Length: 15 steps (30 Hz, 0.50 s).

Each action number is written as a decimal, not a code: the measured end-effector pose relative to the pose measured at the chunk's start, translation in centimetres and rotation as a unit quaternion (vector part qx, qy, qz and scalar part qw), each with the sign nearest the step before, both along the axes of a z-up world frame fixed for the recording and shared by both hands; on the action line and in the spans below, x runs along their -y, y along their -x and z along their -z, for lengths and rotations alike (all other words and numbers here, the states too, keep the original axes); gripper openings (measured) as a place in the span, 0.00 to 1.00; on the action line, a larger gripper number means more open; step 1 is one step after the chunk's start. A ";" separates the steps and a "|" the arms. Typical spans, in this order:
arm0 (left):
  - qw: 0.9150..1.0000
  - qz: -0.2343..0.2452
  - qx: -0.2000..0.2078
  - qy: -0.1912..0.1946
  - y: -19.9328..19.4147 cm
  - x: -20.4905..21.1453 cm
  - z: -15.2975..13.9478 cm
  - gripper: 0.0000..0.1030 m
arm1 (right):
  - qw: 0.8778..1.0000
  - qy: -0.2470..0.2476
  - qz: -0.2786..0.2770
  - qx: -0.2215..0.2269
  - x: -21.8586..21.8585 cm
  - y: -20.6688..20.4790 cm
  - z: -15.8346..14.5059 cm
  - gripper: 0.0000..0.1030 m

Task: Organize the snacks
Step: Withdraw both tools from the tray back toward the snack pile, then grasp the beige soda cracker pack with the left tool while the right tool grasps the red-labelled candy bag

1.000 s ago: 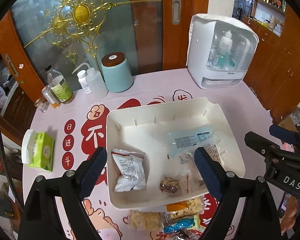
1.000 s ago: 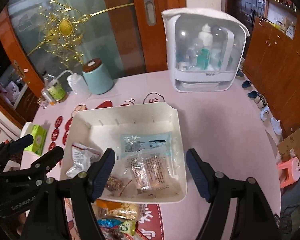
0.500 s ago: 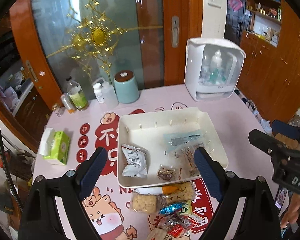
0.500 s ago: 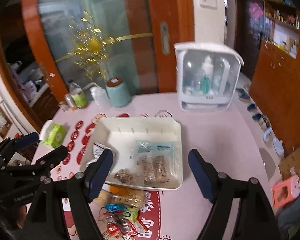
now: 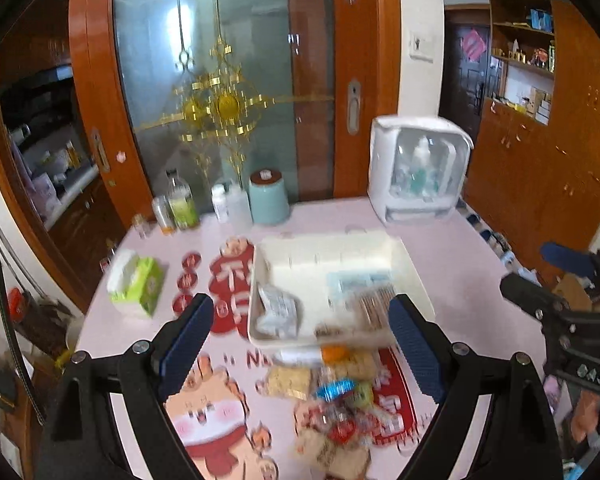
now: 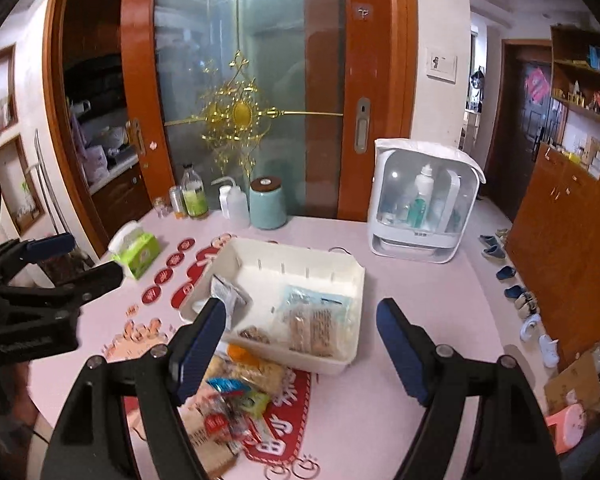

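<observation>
The left gripper point(image 5: 300, 344) is a black, angular plastic frame whose two fingers carry dark blue ribbed pads point(image 5: 186, 340), with round silver screws at the joints. Seen from the right wrist camera, its body bears small white lettering too blurred to read. The right gripper point(image 6: 300, 344) has the same black build, blue textured pads point(image 6: 198, 342) and silver screws. From the left wrist camera its side shows white letters, apparently "DAS".

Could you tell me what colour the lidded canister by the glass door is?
The canister is pale teal with a brown lid, clearest in the right wrist view.
</observation>
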State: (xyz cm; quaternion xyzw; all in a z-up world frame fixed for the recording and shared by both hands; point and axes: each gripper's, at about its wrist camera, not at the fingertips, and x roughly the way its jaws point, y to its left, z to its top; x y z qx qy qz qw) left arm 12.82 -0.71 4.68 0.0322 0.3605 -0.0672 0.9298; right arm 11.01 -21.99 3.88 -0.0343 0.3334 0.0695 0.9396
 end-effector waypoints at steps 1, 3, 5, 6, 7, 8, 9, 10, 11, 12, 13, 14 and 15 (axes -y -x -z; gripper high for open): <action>1.000 -0.006 -0.008 0.002 0.6 -0.3 0.5 0.86 | 1.000 0.001 -0.007 -0.003 -0.1 0.4 0.5 0.76; 1.000 -0.011 -0.017 0.012 1.7 -0.9 1.6 0.86 | 1.000 -0.008 -0.019 -0.006 -0.2 1.2 1.2 0.76; 0.999 -0.024 -0.023 0.023 2.8 -1.7 3.1 0.86 | 0.999 -0.012 -0.028 -0.021 -0.4 1.9 2.6 0.76; 0.999 -0.031 -0.028 0.028 3.4 -2.0 4.0 0.86 | 0.999 -0.012 -0.030 -0.027 -0.6 2.2 3.3 0.76; 0.998 -0.037 -0.036 0.031 3.7 -2.2 4.8 0.86 | 0.999 -0.013 -0.035 -0.036 -0.9 2.4 4.2 0.76; 0.997 -0.043 -0.051 0.038 4.3 -2.5 6.2 0.86 | 0.998 -0.014 -0.038 -0.044 -1.2 2.6 5.1 0.76; 0.996 -0.048 -0.062 0.042 4.6 -2.6 7.3 0.86 | 0.998 -0.015 -0.041 -0.051 -1.5 2.8 5.9 0.76; 0.995 -0.055 -0.076 0.046 5.0 -2.9 8.7 0.86 | 0.997 -0.020 -0.049 -0.065 -1.9 3.0 7.1 0.74; 0.993 -0.061 -0.086 0.046 5.5 -3.0 9.9 0.86 | 0.996 -0.022 -0.052 -0.074 -2.2 3.2 7.9 0.73; 0.992 -0.065 -0.098 0.045 5.7 -3.2 11.1 0.86 | 0.994 -0.024 -0.056 -0.087 -2.7 3.3 9.0 0.72; 0.990 -0.069 -0.110 0.045 6.0 -3.3 12.4 0.86 | 0.994 -0.025 -0.059 -0.093 -3.0 3.4 9.6 0.71; 0.988 -0.074 -0.126 0.044 6.2 -3.6 14.0 0.86 | 0.992 -0.025 -0.064 -0.102 -3.4 3.6 10.7 0.70; 0.986 -0.080 -0.137 0.040 6.3 -3.7 15.1 0.86 | 0.992 -0.024 -0.066 -0.109 -3.8 3.6 11.4 0.69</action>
